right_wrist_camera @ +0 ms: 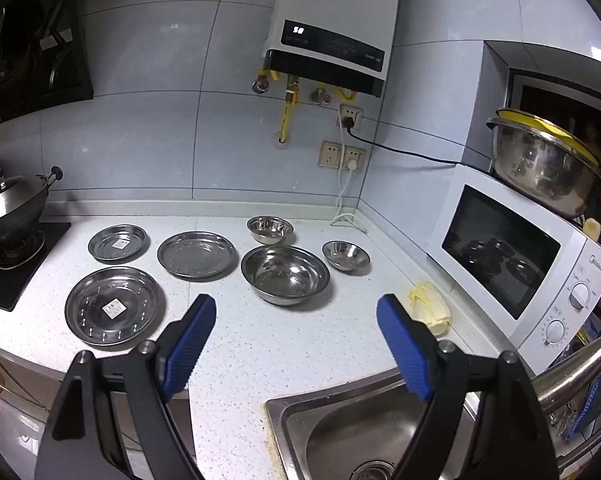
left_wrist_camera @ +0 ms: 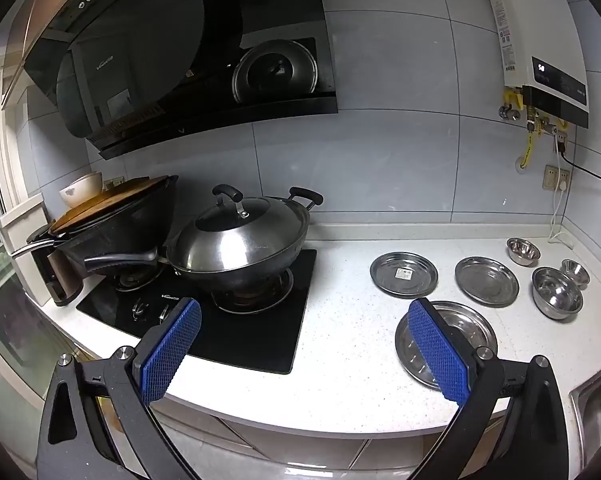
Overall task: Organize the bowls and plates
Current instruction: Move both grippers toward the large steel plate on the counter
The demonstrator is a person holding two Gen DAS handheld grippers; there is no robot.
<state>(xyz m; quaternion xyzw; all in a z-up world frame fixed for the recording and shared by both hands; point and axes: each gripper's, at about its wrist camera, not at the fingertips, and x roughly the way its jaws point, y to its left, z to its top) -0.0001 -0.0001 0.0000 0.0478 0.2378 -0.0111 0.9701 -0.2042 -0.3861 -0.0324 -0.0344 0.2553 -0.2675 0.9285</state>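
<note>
on the white counter [right_wrist_camera: 260, 344] nothing looks sorted yet: three plates [right_wrist_camera: 197, 255] and three bowls [right_wrist_camera: 285, 274] lie apart, unstacked. left gripper [left_wrist_camera: 304, 344] and right gripper [right_wrist_camera: 296, 340] hover wide, empty.

left gripper [left_wrist_camera: 304, 350], right gripper [right_wrist_camera: 296, 348] jaws wide, empty

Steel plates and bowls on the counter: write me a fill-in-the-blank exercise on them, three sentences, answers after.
1. The counter holds ____ steel plates and three steel bowls.
2. The largest bowl lies to the ____ of the unlabelled plate in the right wrist view.
3. White stickers show on ____ of the plates, among them the nearest plate.

Missing words: three; right; two
</note>
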